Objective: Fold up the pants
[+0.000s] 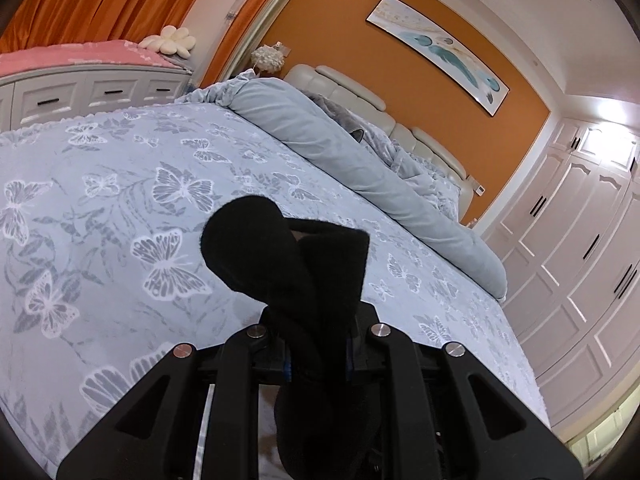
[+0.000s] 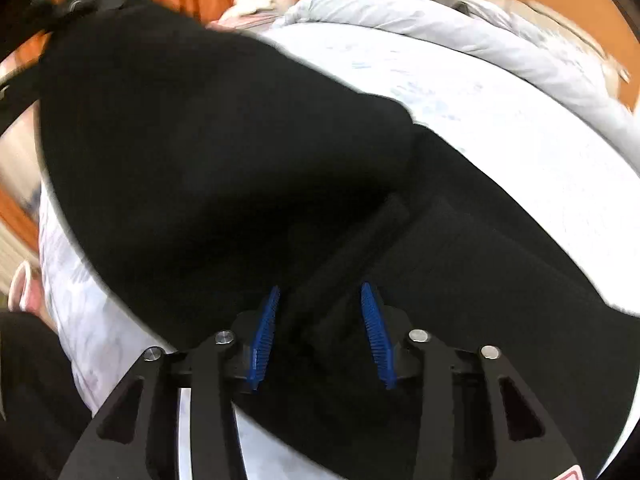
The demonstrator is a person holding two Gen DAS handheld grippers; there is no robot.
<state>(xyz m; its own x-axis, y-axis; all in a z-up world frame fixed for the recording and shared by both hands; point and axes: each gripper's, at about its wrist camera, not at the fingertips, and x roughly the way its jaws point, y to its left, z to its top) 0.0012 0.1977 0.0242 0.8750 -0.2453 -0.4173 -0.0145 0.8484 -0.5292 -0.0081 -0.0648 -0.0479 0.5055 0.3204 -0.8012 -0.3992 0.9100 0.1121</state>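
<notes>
Black pants above butterfly-print bedspread, orange wall behind.

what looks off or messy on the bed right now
The grey duvet is not spread flat; it lies bunched in a long roll by the headboard. The black pants, clamped in the left gripper, stick up in a wad.

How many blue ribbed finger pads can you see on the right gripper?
2. One blue ribbed pad sits left of the bunched black pants, the other to the right, with fabric lying between them. The right gripper stands open; pad parts may be hidden.
</notes>
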